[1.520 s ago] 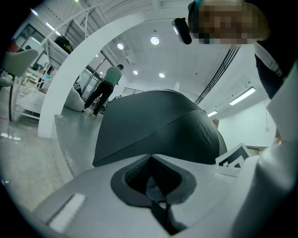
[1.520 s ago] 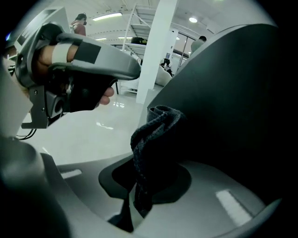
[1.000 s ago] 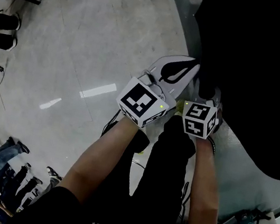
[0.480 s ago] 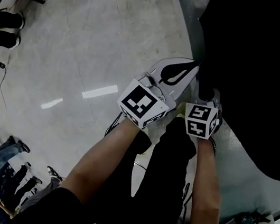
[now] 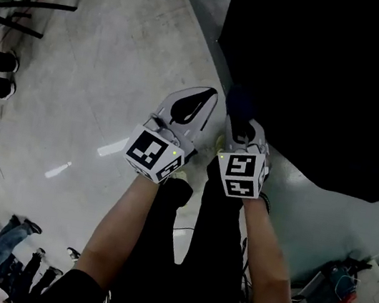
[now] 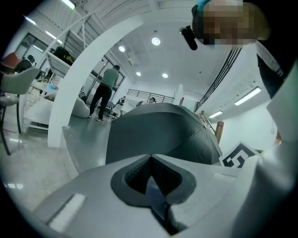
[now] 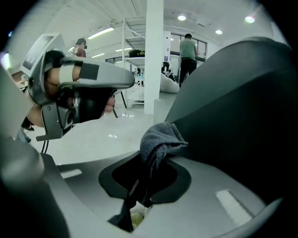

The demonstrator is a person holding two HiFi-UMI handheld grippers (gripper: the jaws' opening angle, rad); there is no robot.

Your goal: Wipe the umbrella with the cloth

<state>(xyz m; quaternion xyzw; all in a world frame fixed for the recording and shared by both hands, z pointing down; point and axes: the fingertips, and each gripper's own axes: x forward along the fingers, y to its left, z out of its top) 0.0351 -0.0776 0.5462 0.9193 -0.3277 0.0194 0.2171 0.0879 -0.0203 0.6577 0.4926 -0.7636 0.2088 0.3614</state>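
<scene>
The cloth (image 7: 160,137), a grey towelling rag, is pinched between the closed jaws of the right gripper (image 7: 153,160); its bunched end sticks out past the fingertips and curls toward the umbrella (image 7: 242,116), whose black canopy fills the right of the right gripper view just beyond the rag, though whether the two touch cannot be told. A thinner tail of the cloth hangs down through the hollow between the pads. The left gripper (image 6: 150,160) has its jaws brought together with nothing between them, only the dark diamond-shaped hollow of the pads showing, and it points at the open canopy a little way ahead. In the head view the two grippers sit side by side at the end of bare forearms, the left one over the floor (image 5: 83,56) and the right one at the canopy's edge, with the dark cloth poking out in front. The floor is pale, polished concrete that throws back streaks of the ceiling lights. Around it is a large white hall: a square white pillar (image 7: 153,56), a broad white arch (image 6: 79,79), round ceiling lights and strip lamps, metal shelving, and a person in a green top (image 7: 188,51) standing far back with their back turned
</scene>
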